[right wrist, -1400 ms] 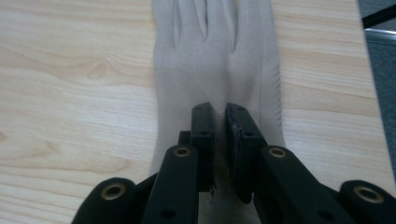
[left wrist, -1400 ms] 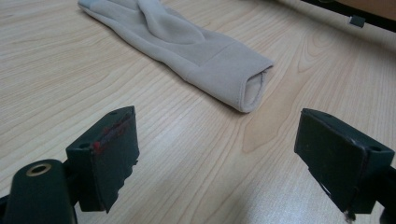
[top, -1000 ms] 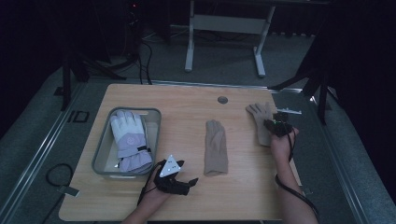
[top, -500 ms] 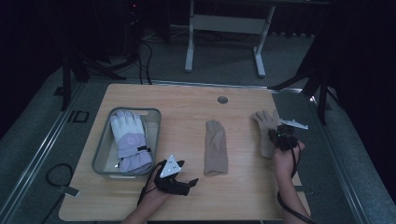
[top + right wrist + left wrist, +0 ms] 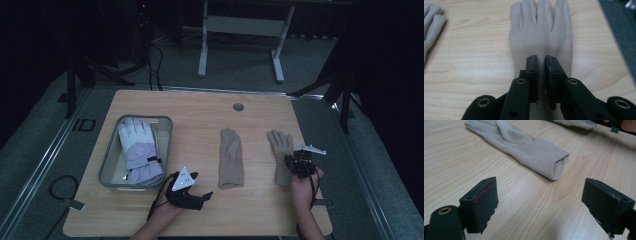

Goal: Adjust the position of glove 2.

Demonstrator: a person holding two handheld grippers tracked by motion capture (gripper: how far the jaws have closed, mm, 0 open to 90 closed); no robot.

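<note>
Two beige knit gloves lie flat on the wooden table. The middle glove [image 5: 231, 157] [image 5: 524, 145] has its cuff toward me. My left gripper [image 5: 200, 185] [image 5: 542, 188] rests near the table's front edge, open, aimed at that cuff with bare wood between its jaws. The right glove [image 5: 278, 142] [image 5: 539, 27] lies with its fingers pointing away. My right gripper [image 5: 295, 161] [image 5: 541, 58] sits over its cuff end, jaws almost together and pinching the fabric. The middle glove's fingers [image 5: 431, 17] appear at the left of the right gripper view.
A grey tray [image 5: 107, 165] at the left holds a pair of white and lavender padded gloves [image 5: 137, 147]. A round cable hole [image 5: 238, 107] sits at the table's far middle. The table's right edge [image 5: 320, 180] runs close beside my right hand.
My right gripper has drawn back toward the near edge, and the right glove has slid along with it. The left gripper and the middle glove have stayed put.
</note>
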